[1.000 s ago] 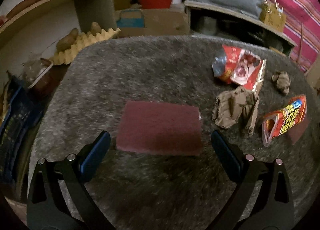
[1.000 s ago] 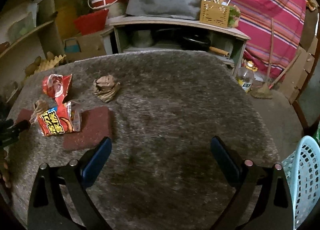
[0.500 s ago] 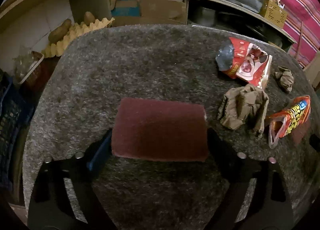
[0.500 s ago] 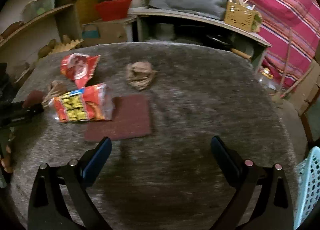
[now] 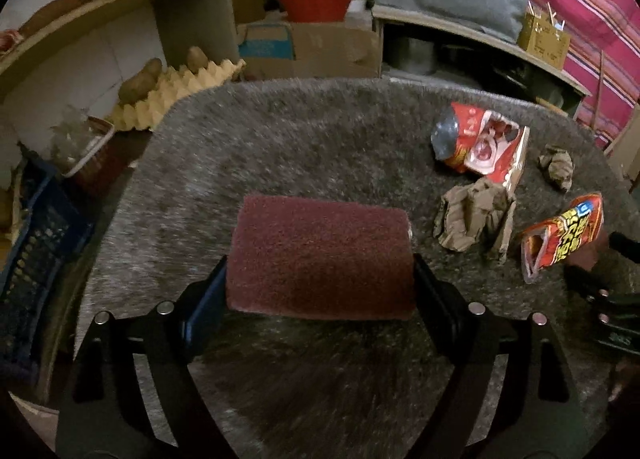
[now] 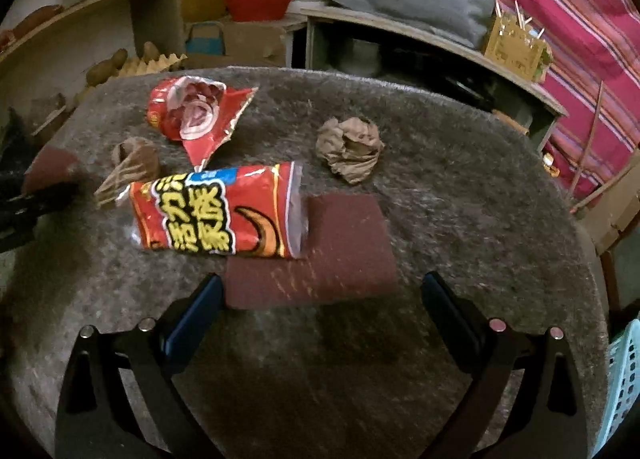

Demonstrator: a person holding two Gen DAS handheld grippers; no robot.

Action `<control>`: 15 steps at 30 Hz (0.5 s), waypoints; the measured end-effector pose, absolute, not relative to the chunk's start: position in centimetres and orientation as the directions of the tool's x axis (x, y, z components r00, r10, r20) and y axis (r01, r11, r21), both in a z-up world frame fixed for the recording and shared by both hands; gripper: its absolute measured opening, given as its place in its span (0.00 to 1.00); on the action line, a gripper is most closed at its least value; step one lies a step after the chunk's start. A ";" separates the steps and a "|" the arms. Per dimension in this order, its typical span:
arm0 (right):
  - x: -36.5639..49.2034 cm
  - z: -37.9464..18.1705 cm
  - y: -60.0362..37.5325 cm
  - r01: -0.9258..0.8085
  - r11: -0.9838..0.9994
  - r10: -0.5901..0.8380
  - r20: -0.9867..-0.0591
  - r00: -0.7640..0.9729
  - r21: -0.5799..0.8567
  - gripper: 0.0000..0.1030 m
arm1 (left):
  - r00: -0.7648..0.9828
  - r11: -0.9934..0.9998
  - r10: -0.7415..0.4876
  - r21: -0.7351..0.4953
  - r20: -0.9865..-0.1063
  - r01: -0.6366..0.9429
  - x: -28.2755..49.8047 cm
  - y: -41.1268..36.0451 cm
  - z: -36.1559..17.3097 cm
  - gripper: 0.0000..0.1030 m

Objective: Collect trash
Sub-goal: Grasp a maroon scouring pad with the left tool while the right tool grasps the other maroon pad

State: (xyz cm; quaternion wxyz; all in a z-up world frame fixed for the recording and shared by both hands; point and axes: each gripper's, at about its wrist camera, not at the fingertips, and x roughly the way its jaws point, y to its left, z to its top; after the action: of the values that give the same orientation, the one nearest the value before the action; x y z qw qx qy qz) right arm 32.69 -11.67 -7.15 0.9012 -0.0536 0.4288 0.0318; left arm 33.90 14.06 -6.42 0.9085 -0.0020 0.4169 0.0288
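From the left wrist view, a blue crate (image 5: 28, 259) sits at the far left beside the grey furry surface (image 5: 304, 139), with an egg tray holding potatoes (image 5: 168, 87) behind it. The left claw (image 5: 320, 279) has a dark red scouring pad (image 5: 320, 255) pinched edge to edge between its two fingers; its jaws have just been closing and the pad now bridges the gap, raised off the fur. To the right of the pad lies a crumpled brown paper (image 5: 472, 219), and behind that a torn red wrapper (image 5: 484, 147) with a silver lining. Further right are a small brown paper ball (image 5: 556, 167) and a red and yellow snack bag (image 5: 560, 235), its open mouth turned toward the camera. The tip of the right claw shows dark at the right edge, just beside that bag.

In the right wrist view, the left claw appears at the left border with its pad. The snack bag (image 6: 216, 211) lies across the left part of a second dark red pad (image 6: 336, 255) that rests flat on the surface. The right claw (image 6: 324, 299) is spread wide and holds nothing; its left finger stands close by the pad's near left corner, its right finger well clear of it. Beyond, the torn wrapper (image 6: 196, 115) and the paper ball (image 6: 352, 151) lie apart on the fur. A pale blue basket (image 6: 624, 379) peeks in at the lower right.
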 end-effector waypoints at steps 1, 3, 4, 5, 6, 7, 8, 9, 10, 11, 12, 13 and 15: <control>33.0 -7.4 -11.7 -0.102 0.993 0.015 -0.781 0.624 -0.062 0.94 | 0.658 0.998 0.057 0.019 -0.751 -0.065 33.6 14.2 -6.0 0.81; 33.2 -7.6 -11.9 -0.097 0.994 0.022 -0.781 0.624 -0.050 0.92 | 0.667 0.997 0.058 0.011 -0.743 -0.075 33.4 14.6 -5.5 0.81; 33.2 -7.5 -12.0 -0.099 0.994 0.033 -0.780 0.625 -0.038 0.85 | 0.675 0.997 0.056 0.005 -0.736 -0.077 33.2 14.8 -5.2 0.81; 33.2 -7.5 -12.0 -0.114 0.993 0.053 -0.780 0.624 -0.024 0.82 | 0.680 0.997 0.056 0.003 -0.731 -0.079 33.1 14.8 -4.9 0.81; 33.1 -7.5 -11.9 -0.116 0.993 0.050 -0.778 0.626 -0.030 0.82 | 0.686 0.997 0.059 0.003 -0.725 -0.082 33.0 14.8 -4.6 0.81; 32.9 -7.5 -11.9 -0.119 0.992 0.049 -0.776 0.629 -0.034 0.81 | 0.691 0.997 0.060 0.004 -0.721 -0.082 32.9 14.7 -4.5 0.81; 32.8 -7.4 -11.9 -0.124 0.992 0.052 -0.773 0.632 -0.035 0.81 | 0.695 0.997 0.060 0.005 -0.716 -0.082 32.8 14.7 -4.3 0.81; 32.6 -7.3 -12.0 -0.129 0.991 0.057 -0.769 0.637 -0.033 0.81 | 0.699 0.997 0.062 0.006 -0.712 -0.082 32.7 14.6 -4.2 0.81; 32.5 -7.2 -12.1 -0.132 0.991 0.061 -0.766 0.640 -0.032 0.81 | 0.705 0.997 0.063 0.007 -0.707 -0.083 32.6 14.3 -3.9 0.81; 32.4 -7.0 -12.4 -0.134 0.990 0.061 -0.764 0.642 -0.034 0.81 | 0.708 0.997 0.062 0.004 -0.704 -0.083 32.5 14.1 -3.8 0.81; 32.2 -6.6 -12.9 -0.128 0.991 0.046 -0.761 0.647 -0.049 0.81 | 0.712 0.997 0.056 -0.003 -0.700 -0.081 32.5 13.8 -3.5 0.81; 32.0 -6.4 -13.4 -0.114 0.991 0.024 -0.756 0.654 -0.067 0.81 | 0.716 0.997 0.051 -0.007 -0.697 -0.078 32.5 13.6 -3.3 0.81; 31.7 -5.8 -15.0 -0.084 0.994 0.006 -0.753 0.658 -0.065 0.81 | 0.725 0.998 0.042 -0.010 -0.687 -0.067 32.4 12.9 -2.9 0.81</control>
State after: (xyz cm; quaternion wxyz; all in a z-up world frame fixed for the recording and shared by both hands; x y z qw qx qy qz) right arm 31.74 -15.03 -5.83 0.9093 -0.0469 0.4129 0.0247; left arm 32.38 12.85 -2.91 0.9286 -0.0169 0.3696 0.0295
